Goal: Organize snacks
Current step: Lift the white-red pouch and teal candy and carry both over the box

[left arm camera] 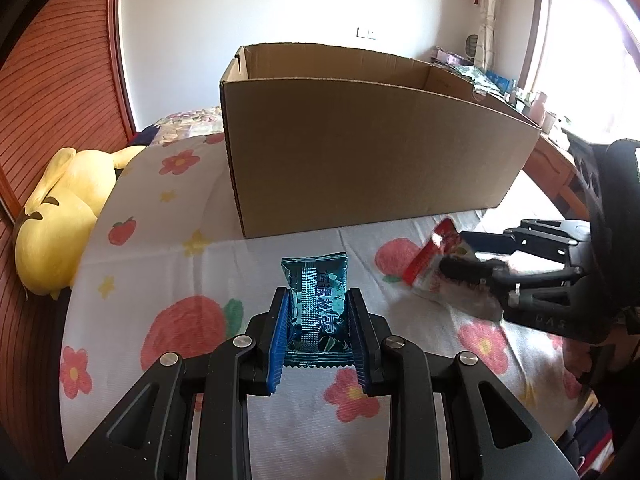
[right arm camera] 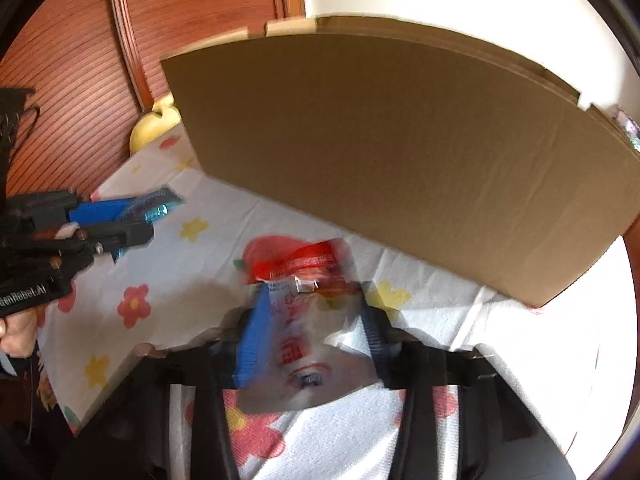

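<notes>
teal packet: a small foil snack packet (left arm camera: 316, 312) sat upright between the blue pads of the left gripper (left arm camera: 318, 316), lifted clear of the flowered sheet (left arm camera: 192, 280), just in front of the cardboard box (left arm camera: 360, 160).
left gripper state: clenched on the teal packet, one pad against each long side, gripping the lower half; the top crimp stood free above the fingers.
red and white packet: a second snack packet (right arm camera: 308, 320) lay between the fingers of the right gripper (right arm camera: 312, 340), red end pointing toward the box; in the left wrist view it hung tilted just above the sheet.
right gripper state: grasping the red and white packet, pads pressed on its sides; the picture was blurred, so how firm the hold was could not be told.
weight: both packets looked very light, judging by their size and how little they sagged.
stiffness: thin crinkly film, soft and air-puffed; the contents probably crumbled under a hard squeeze.
surface: glossy foil, likely slippery against the ribbed pads if pinched only at an edge.
best hold: across the padded middle, as the left one was, rather than on the flat crimped ends, which would fold.
box: open at the top, tall walls, standing on the bed; its inside floor was hidden from both views.
risk: a packet could catch the box rim or twist out of the pads when tipped over the wall.
other things: a yellow plush toy (left arm camera: 60, 216) lay at the sheet's far left edge, well apart from both packets.
</notes>
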